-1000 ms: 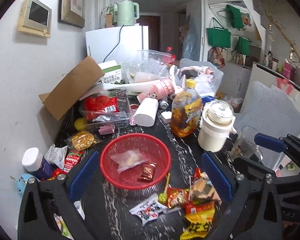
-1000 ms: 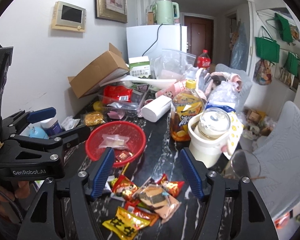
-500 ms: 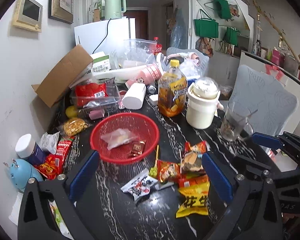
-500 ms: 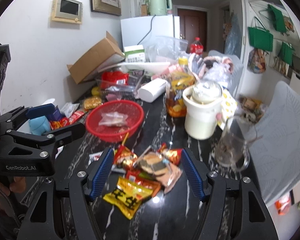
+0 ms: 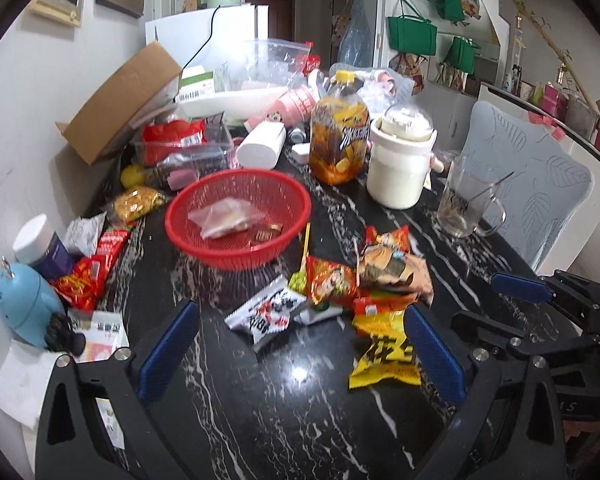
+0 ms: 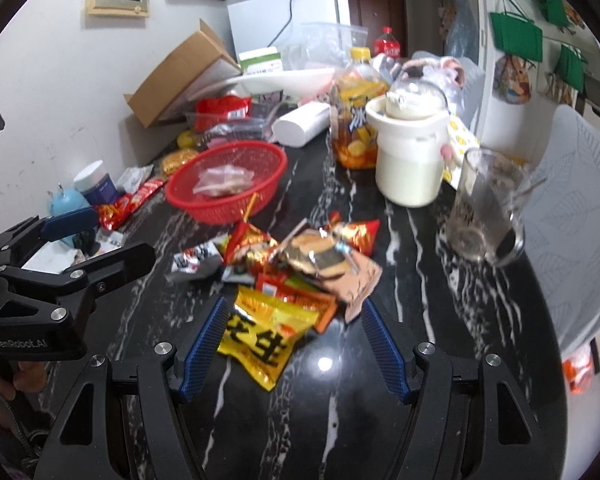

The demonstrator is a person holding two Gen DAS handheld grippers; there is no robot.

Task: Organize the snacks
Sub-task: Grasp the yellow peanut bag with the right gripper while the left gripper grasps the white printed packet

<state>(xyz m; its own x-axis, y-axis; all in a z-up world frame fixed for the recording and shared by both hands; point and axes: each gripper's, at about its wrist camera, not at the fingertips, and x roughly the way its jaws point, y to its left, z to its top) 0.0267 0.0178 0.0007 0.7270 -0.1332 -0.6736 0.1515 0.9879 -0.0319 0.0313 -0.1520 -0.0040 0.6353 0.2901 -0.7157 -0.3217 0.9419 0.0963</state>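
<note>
A red mesh basket [image 5: 204, 242] [image 6: 188, 200] on the black marble table holds a clear bag of snacks [image 5: 224, 222] and a small dark wrapped sweet [image 5: 264, 235]. A heap of snack packets lies in front of it: a yellow packet [image 5: 384, 354] [image 6: 266, 334], a brown packet [image 5: 392, 270] [image 6: 320, 262], a red packet [image 5: 330, 282] and a black-and-white packet [image 5: 266, 314] [image 6: 194, 260]. My left gripper [image 5: 300, 342] is open and empty, near side of the heap. My right gripper [image 6: 294, 338] is open and empty, its fingers either side of the yellow packet.
A cream jar [image 5: 400, 164], a juice bottle [image 5: 338, 140], a glass mug [image 5: 464, 204] [image 6: 488, 212] and a white roll [image 5: 260, 146] stand behind the heap. A cardboard box [image 5: 120, 100], clear boxes, a blue toy [image 5: 26, 308] and loose packets crowd the left wall. A chair [image 5: 540, 188] stands right.
Both grippers have pulled back and risen, away from the basket. The snack heap now lies in front of both. Both stay open and empty.
</note>
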